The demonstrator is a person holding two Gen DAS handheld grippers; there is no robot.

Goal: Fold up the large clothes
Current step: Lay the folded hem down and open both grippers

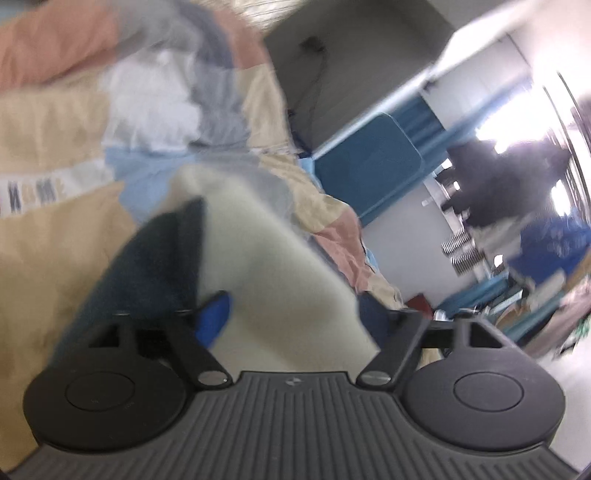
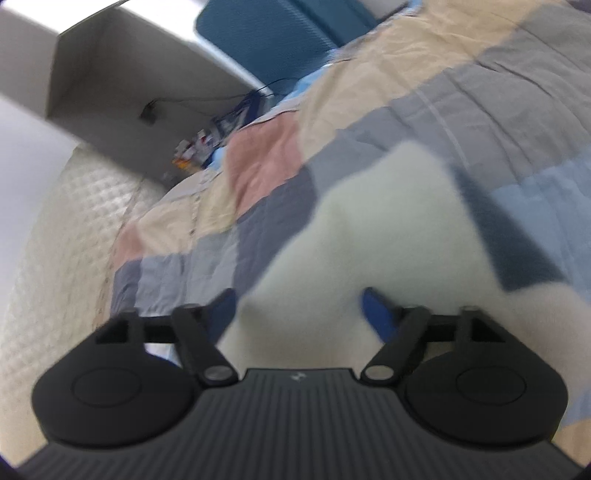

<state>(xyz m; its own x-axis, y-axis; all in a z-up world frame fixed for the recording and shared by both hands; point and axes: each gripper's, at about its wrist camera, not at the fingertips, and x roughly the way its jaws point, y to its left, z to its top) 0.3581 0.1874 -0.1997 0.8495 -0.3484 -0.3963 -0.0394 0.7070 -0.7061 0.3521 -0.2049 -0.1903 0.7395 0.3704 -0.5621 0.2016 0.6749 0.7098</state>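
Both views are blurred, so fine detail is lost.

No container with readable contents shows. The nearest thing to one is a grey box-like unit [image 2: 122, 92] at the upper left of the right wrist view, with a dark cable running down its face; whether anything is inside cannot be told. Below it, some small colourful items [image 2: 195, 151] sit at the edge of the bed, too blurred to name.

In the left wrist view, the quilt [image 1: 55, 229], patched in tan, pink, grey and pale blue, fills the left side. A loose pile of white and grey clothes [image 1: 159, 103] lies on it near the top. The garment [image 1: 266, 266], pale with a dark navy part at its left, lies on the quilt and runs down between the fingers of the left gripper [image 1: 295, 317]. The blue fingers stand wide apart and do not visibly press the cloth: the grip is released. To the right are a teal chair [image 1: 369, 162] and a cluttered, brightly lit room, seen only here.

In the right wrist view, a quilted white mattress side [image 2: 62, 229] shows at the left, seen only here. The same quilt [image 2: 424, 66] spreads across the middle and right. The garment [image 2: 369, 229] lies on it, its pale cloth reaching down between the fingers of the right gripper [image 2: 299, 314], with a navy band on its right side. These fingers also stand spread and released, with no clamp on the cloth visible. The teal chair [image 2: 258, 33] appears at the top.
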